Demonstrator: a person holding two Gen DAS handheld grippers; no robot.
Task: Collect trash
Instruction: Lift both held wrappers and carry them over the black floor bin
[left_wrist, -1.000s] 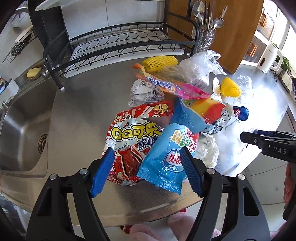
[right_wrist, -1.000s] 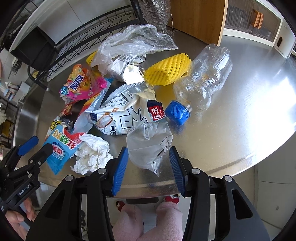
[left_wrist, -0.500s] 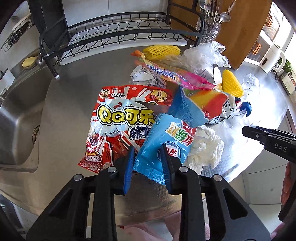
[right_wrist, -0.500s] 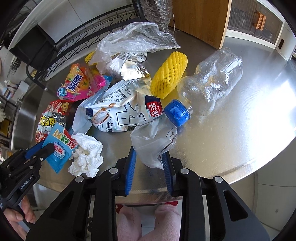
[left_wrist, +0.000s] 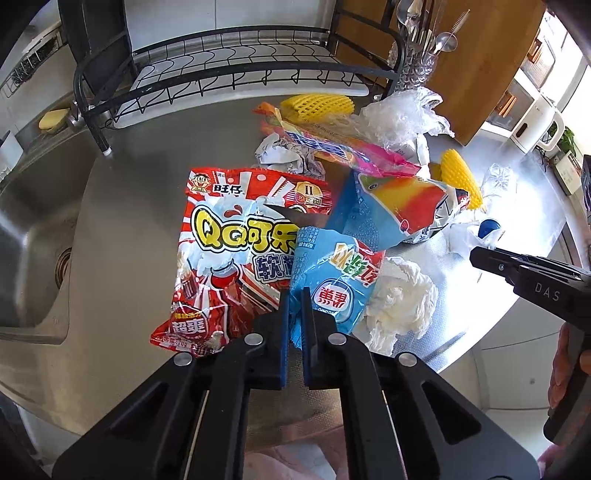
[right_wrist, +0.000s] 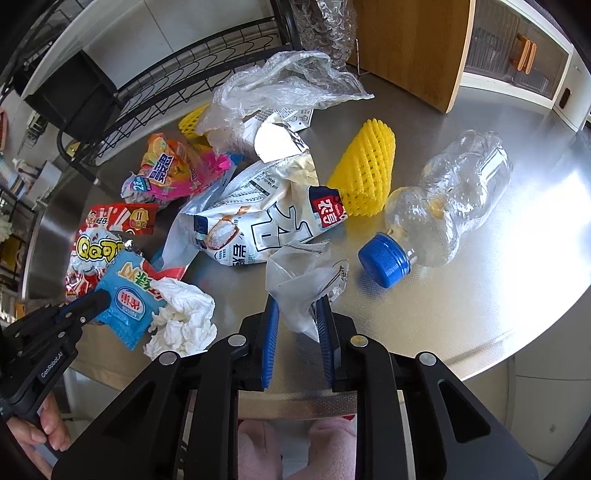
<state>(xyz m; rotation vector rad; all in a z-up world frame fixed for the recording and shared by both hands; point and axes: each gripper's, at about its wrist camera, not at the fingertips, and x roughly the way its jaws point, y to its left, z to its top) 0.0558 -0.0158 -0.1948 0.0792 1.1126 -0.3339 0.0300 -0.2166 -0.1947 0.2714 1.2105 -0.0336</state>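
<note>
Trash lies piled on a steel counter (right_wrist: 480, 295). My left gripper (left_wrist: 294, 295) is shut on the near corner of a light blue wrapper (left_wrist: 332, 280), which overlaps a red snack bag (left_wrist: 229, 251). The right wrist view shows that gripper (right_wrist: 99, 299) at the left, pinching the blue wrapper (right_wrist: 125, 306). My right gripper (right_wrist: 295, 306) is closing its jaws on a crumpled clear plastic wrapper (right_wrist: 303, 280), which fills the gap between the pads. In the left wrist view the right gripper (left_wrist: 476, 254) comes in from the right.
A white tissue (right_wrist: 184, 317) lies between the two grippers. Further back are a clear bottle (right_wrist: 450, 199) with a blue cap, a yellow foam net (right_wrist: 362, 177), a white snack bag (right_wrist: 258, 221) and a pink wrapper (right_wrist: 173, 173). A dish rack (left_wrist: 221, 66) stands behind, a sink (left_wrist: 29, 240) at left.
Both pairs of jaws have come together from wide apart. The left now grips the blue wrapper's corner and the right has narrowed onto the clear plastic. Neither hand has shifted much.
</note>
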